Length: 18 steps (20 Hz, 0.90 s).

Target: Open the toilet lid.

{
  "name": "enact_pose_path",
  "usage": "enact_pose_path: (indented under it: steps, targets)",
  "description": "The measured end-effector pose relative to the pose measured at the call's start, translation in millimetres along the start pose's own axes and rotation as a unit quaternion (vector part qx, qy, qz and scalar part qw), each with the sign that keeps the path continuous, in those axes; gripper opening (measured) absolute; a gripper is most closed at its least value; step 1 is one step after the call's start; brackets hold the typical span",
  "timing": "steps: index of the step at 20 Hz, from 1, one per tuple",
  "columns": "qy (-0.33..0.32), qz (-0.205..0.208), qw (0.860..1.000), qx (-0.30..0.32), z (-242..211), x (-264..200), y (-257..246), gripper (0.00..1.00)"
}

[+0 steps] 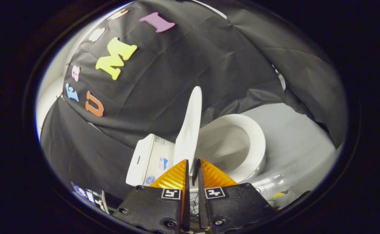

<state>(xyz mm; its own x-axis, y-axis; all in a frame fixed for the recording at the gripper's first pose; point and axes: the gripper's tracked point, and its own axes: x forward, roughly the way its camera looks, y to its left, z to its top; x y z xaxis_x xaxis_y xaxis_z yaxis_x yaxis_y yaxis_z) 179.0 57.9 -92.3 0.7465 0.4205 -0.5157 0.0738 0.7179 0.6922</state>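
Black cloth wall behind; tongs (pixel 192 162) clamp raised toilet lid (pixel 190 123) edge.

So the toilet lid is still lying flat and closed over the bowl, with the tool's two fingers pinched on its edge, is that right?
Not quite. In the gripper view the toilet lid is not flat and closed: it stands raised on edge, and the bowl beside it is open. The rest holds: the tool has its two fingers nearly together, pinched on the lid's lower edge.
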Motion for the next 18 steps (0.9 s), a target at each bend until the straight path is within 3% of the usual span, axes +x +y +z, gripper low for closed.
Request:
enact_pose_path:
  steps: [10, 18]
  targets:
    - [-0.015, -0.049, 0.999, -0.018, 2, 3, 25, 0.14]
    - [-0.026, -0.1, 0.987, -0.122, 0, 1, 78, 0.14]
